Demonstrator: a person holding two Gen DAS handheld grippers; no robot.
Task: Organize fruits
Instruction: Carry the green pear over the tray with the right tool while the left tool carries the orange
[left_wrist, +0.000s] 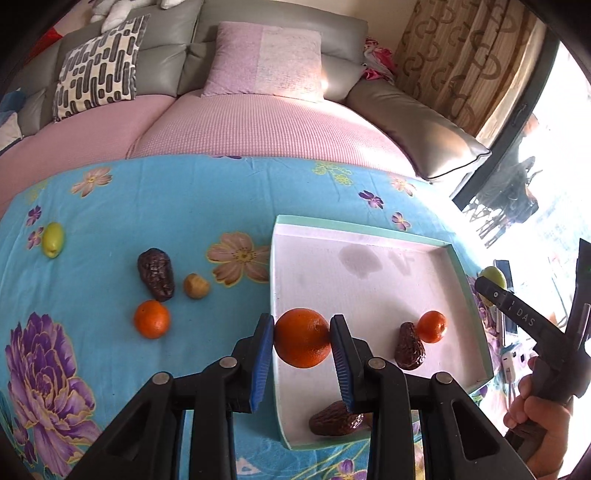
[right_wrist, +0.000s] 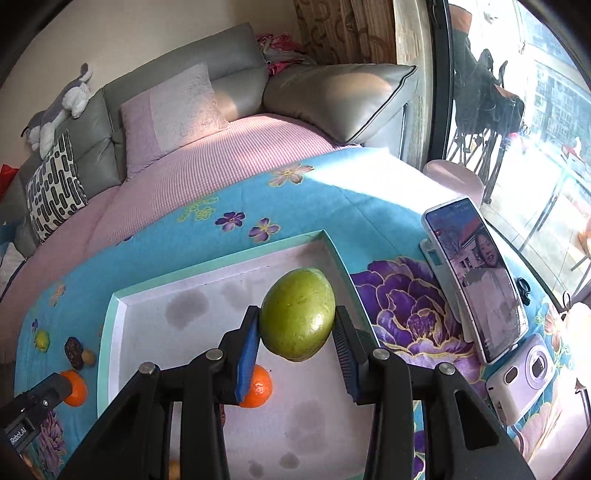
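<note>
Over the tray (left_wrist: 469, 280), your left tongs (left_wrist: 302, 341) pinch an orange (left_wrist: 302, 338) across its middle, just inside the near-left rim, likely so it drops in beside the dates and small orange (left_wrist: 432, 326) already there. Your right tongs (right_wrist: 297, 326) clamp a green fruit (right_wrist: 297, 314) above the tray's far right corner. Four fruits wait on the blue floral cloth (left_wrist: 147, 206), well left of the tray.

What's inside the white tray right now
Lying in the tray: a small orange, a dark date touching it, and another date near the front edge. The left hand-held gripper covers the front corner, so anything there is hidden.
</note>
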